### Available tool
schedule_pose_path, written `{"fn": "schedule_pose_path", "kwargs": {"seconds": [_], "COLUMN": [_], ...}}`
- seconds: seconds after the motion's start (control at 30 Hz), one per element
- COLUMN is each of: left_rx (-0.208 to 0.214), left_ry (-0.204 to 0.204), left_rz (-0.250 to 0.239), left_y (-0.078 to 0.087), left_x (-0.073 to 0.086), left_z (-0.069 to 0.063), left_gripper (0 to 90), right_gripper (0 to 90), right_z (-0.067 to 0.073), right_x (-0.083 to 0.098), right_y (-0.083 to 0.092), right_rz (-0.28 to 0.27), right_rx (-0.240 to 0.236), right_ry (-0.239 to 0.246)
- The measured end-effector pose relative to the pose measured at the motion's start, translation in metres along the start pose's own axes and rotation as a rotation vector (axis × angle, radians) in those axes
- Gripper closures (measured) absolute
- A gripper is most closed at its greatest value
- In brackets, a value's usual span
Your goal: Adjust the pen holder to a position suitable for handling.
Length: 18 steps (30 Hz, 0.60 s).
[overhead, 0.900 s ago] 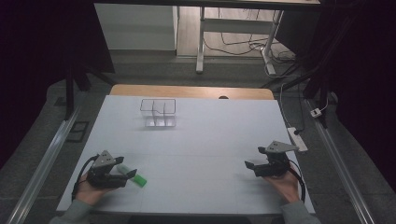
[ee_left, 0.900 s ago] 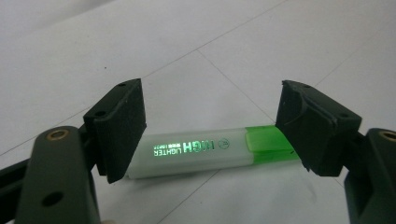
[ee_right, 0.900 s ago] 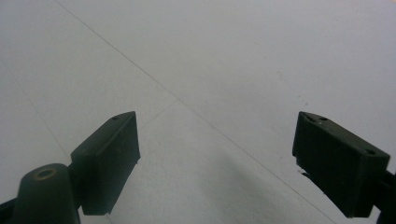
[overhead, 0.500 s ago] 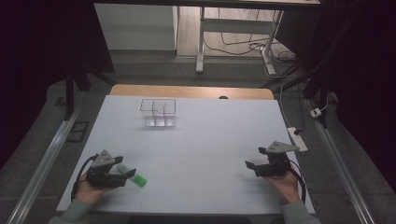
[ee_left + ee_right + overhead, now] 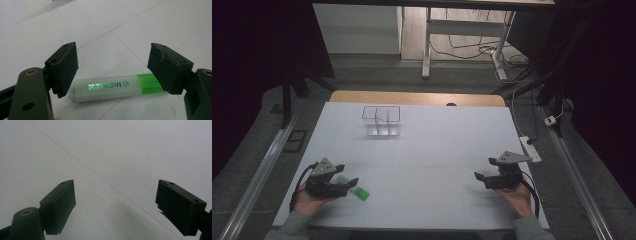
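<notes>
The pen is a fat marker with a cloudy white body and a bright green cap. It lies flat on the white table, between the wide-open jaws of the left claw, and the pads do not touch it.

The left gripper view shows the words "HIGH LIGHTER" on its side. From the high view the pen is just a small green bit, and the words are too small to read. One pad hides its blunt end.

The right claw is also wide open, with bare table between its jaws.

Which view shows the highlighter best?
The left gripper view: the highlighter lies close up between the open jaws, its print readable. The high view shows it small, by the left gripper.
</notes>
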<state>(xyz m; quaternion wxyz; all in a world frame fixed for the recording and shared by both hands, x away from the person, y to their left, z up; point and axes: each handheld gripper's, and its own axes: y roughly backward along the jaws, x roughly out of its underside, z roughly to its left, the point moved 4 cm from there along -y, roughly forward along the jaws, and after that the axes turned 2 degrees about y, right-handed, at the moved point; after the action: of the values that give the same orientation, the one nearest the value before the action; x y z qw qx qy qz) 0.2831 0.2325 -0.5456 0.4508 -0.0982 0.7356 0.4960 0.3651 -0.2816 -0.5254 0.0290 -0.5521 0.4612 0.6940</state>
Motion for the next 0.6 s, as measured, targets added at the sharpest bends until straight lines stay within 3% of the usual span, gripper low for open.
{"fn": "schedule_pose_path", "kwargs": {"seconds": [0.4,0.6], "left_rx": [0.011,-0.002], "left_ry": [0.016,0.011], "left_rz": [-0.002,-0.002], "left_y": [-0.004,-0.004], "left_x": [-0.013,-0.034], "left_z": [0.007,0.017], "left_gripper": [24.3,24.7], "right_gripper": [16.2,16.3], "right_z": [-0.001,0.001], "right_x": [-0.001,-0.001], "right_y": [0.002,0.002], "right_rz": [-0.022,-0.021], "right_rx": [0.008,0.008], "right_ry": [-0.009,-0.003]}}
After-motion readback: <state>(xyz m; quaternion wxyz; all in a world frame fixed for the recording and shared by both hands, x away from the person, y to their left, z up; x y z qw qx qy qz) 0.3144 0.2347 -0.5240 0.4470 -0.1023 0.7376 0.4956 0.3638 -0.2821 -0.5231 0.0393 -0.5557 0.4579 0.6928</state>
